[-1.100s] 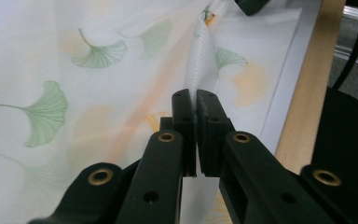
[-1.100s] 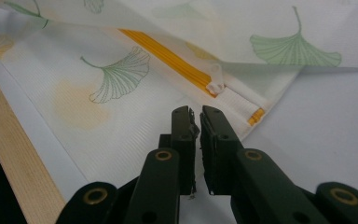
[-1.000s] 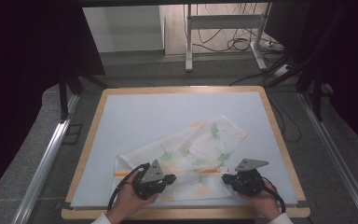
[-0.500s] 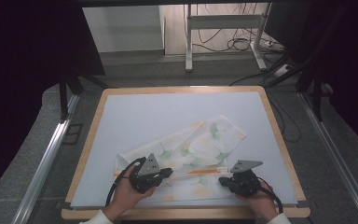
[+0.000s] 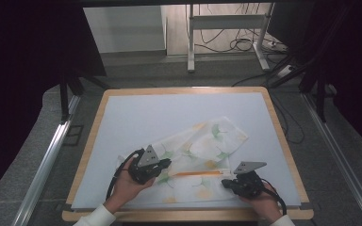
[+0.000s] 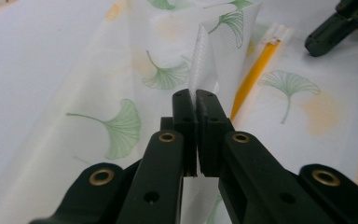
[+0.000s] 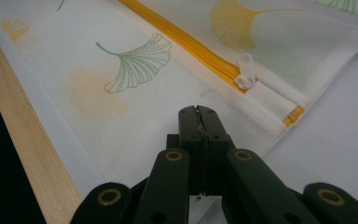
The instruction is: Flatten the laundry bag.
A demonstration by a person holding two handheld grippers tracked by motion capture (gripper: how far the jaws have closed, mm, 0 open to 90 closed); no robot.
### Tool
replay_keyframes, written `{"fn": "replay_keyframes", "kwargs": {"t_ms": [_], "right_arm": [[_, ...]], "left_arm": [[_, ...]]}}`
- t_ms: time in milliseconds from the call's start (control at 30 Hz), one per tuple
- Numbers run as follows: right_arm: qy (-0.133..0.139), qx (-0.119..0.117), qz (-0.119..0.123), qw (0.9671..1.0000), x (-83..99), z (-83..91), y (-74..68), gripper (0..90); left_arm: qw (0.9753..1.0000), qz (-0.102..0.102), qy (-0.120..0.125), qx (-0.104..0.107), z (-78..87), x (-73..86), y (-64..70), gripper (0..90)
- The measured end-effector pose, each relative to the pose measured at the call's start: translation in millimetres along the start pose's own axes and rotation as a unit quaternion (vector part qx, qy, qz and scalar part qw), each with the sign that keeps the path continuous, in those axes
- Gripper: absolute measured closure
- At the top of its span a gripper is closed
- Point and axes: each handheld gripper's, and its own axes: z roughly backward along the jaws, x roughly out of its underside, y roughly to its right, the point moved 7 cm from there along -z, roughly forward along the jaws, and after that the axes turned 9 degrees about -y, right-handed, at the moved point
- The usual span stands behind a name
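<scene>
- One mesh bag lies on the table, white with green and yellow leaf prints, sprawled from the middle toward the near edge.
- It has one orange zipper, running along the near part of the bag between the two grippers, with one white pull tab close to the zipper's end.
- Two grippers are at work, each held in one hand of the person.
- The left gripper is clenched on a fold of the mesh bag; a strip of white netting rises upright from between its closed jaws.
- The right gripper has its jaws pressed together, tip resting at the bag's fabric just short of the pull tab; whether any mesh is caught between them I cannot tell.
- In the left gripper view the other gripper sits at the far end of the zipper, near the bag's corner.
</scene>
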Motion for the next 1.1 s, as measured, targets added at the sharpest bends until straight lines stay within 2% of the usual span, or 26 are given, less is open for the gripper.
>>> {"fn": "replay_keyframes", "kwargs": {"t_ms": [300, 533, 1100], "right_arm": [[0.001, -0.004, 0.0, 1.0, 0.3, 0.0, 0.5, 89.0], [0.0, -0.005, -0.001, 1.0, 0.3, 0.0, 0.6, 89.0], [0.0, -0.008, -0.006, 1.0, 0.4, -0.1, 0.7, 89.1]], "left_arm": [[0.9996, 0.021, -0.007, -0.018, -1.2, -2.3, -24.5, 88.5], [0.9991, 0.028, -0.004, -0.031, 3.9, -1.9, -35.8, 88.5], [0.9969, 0.064, -0.006, -0.044, 0.4, -13.1, -75.7, 88.5]]}}
